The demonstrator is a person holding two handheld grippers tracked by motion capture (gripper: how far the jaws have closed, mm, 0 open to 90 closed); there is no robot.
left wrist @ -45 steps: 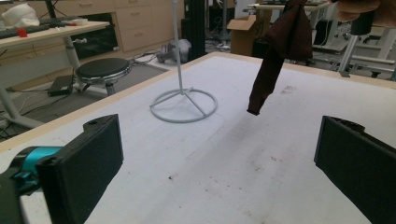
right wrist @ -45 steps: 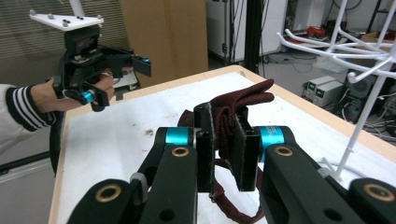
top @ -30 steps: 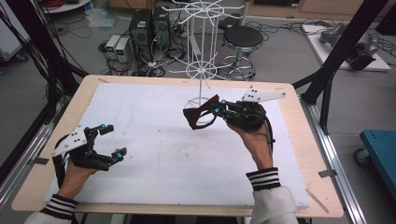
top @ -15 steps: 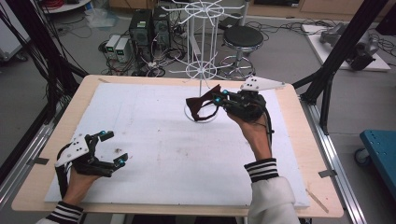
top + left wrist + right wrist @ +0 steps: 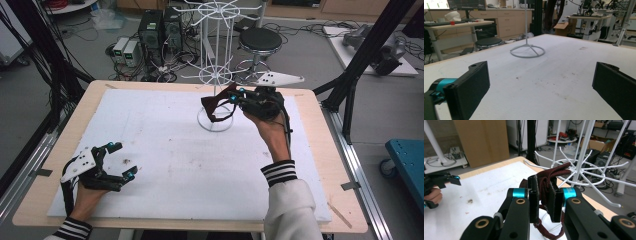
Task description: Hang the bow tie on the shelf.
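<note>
High view: the right gripper (image 5: 235,96) is held up over the far middle of the white mat (image 5: 170,155), its jaws clenched on a dark red cloth (image 5: 215,106). The cloth hangs in a loop from the jaws, just beside the pole of the white wire rack (image 5: 216,75) and above the rack's ring base (image 5: 216,121). The left gripper (image 5: 124,160) sits low at the near left corner of the mat, well apart from the cloth, its jaws spread with nothing between them.

Left gripper view: the left gripper (image 5: 541,87) looks level across the mat (image 5: 554,75). Its two black jaws stand wide, released, with bare mat between them. The rack (image 5: 527,51) stands farther off, its ring base resting on the mat.

Right gripper view: the right gripper (image 5: 545,197) has its jaws pressed on a bunched fold of the cloth (image 5: 551,176). The cloth rises above the pads and a strap of it droops below them. The rack's (image 5: 584,170) wire arms spread just behind the cloth; whether they touch I cannot tell. The left gripper (image 5: 449,180) shows far off at the left edge.
</note>
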